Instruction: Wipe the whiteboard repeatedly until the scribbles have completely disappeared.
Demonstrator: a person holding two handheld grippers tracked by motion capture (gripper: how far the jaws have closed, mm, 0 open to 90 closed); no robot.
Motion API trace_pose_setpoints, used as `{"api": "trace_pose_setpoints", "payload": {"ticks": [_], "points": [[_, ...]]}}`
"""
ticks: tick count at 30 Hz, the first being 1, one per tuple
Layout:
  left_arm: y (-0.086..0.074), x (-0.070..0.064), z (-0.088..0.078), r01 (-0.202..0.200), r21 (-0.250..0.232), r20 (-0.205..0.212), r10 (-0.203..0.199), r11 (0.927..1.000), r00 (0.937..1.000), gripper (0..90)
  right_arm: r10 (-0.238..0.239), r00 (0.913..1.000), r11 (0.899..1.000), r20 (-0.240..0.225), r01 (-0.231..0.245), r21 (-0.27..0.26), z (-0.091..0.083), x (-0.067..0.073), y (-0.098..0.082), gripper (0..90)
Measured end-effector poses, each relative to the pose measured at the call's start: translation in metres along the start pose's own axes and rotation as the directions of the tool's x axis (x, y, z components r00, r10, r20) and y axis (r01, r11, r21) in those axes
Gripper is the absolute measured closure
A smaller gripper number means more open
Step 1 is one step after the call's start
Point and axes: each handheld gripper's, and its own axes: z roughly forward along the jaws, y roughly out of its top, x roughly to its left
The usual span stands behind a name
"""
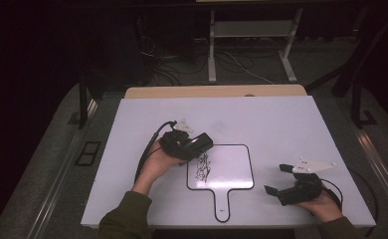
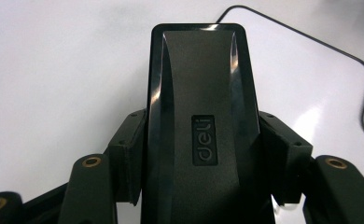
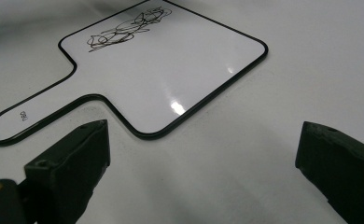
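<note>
An eraser is clamped between the jaws of the left claw, seen close in the left gripper view with its maker's mark facing the camera. In the high view the eraser is held just above the upper left corner of a small handled whiteboard, which lies flat on the table. A black scribble sits directly below the left claw, on the left part of the board; it appears whole, so the wiping is judged not yet begun. The right claw rests on the table just right of the board, with its jaws spread wide and nothing between them; from it, the board lies ahead and to the left. What is left is judged to be the lowering of the eraser onto the scribble and the rubbing of it away.
</note>
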Motion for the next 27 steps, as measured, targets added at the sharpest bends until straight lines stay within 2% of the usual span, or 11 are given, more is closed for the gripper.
{"api": "trace_pose_setpoints", "payload": {"ticks": [4, 7, 14, 19, 20, 21, 24, 27], "points": [[0.005, 0.006, 0.015, 0.002, 0.029, 0.003, -0.002, 0.9996, 1.0, 38.9, 0.005, 1.0, 1.0, 0.002, -0.005, 0.0, 0.001, -0.001, 0.0, 1.9], [0.007, 0.01, 0.023, 0.019, 0.024, 0.01, -0.019, 0.9995, 0.9998, 38.9, 0.002, 1.0, 1.0, 0.002, -0.002, 0.005, 0.002, -0.001, -0.001, 1.9], [0.008, 0.016, 0.038, -0.002, 0.041, 0.008, 0.002, 0.9992, 1.0, 38.9, 0.004, 1.0, 1.0, 0.002, -0.004, 0.009, 0.003, -0.002, -0.001, 1.9], [0.005, 0.016, 0.043, 0.004, 0.051, 0.003, -0.004, 0.9987, 1.0, 38.9, 0.003, 1.0, 1.0, 0.003, -0.003, 0.009, 0.003, -0.002, -0.001, 1.9], [0.005, 0.016, 0.044, -0.006, 0.054, 0.003, 0.005, 0.9985, 1.0, 38.9, 0.003, 1.0, 1.0, 0.003, -0.003, 0.009, 0.003, -0.002, -0.001, 1.9], [0.005, 0.014, 0.046, 0.011, 0.056, -0.001, -0.011, 0.9984, 0.9999, 38.9, 0.002, 1.0, 1.0, 0.003, -0.002, 0.009, 0.003, -0.002, -0.002, 1.9], [0.005, 0.014, 0.049, -0.014, 0.068, -0.011, 0.015, 0.9976, 0.9998, 38.9, 0.001, 1.0, 1.0, 0.005, -0.001, 0.009, 0.003, -0.003, -0.002, 1.9], [0.005, 0.013, 0.049, -0.022, 0.07, -0.015, 0.023, 0.9973, 0.9996, 38.9, 0.001, 1.0, 1.0, 0.007, -0.001, 0.007, 0.002, -0.003, -0.002, 1.9]]}}
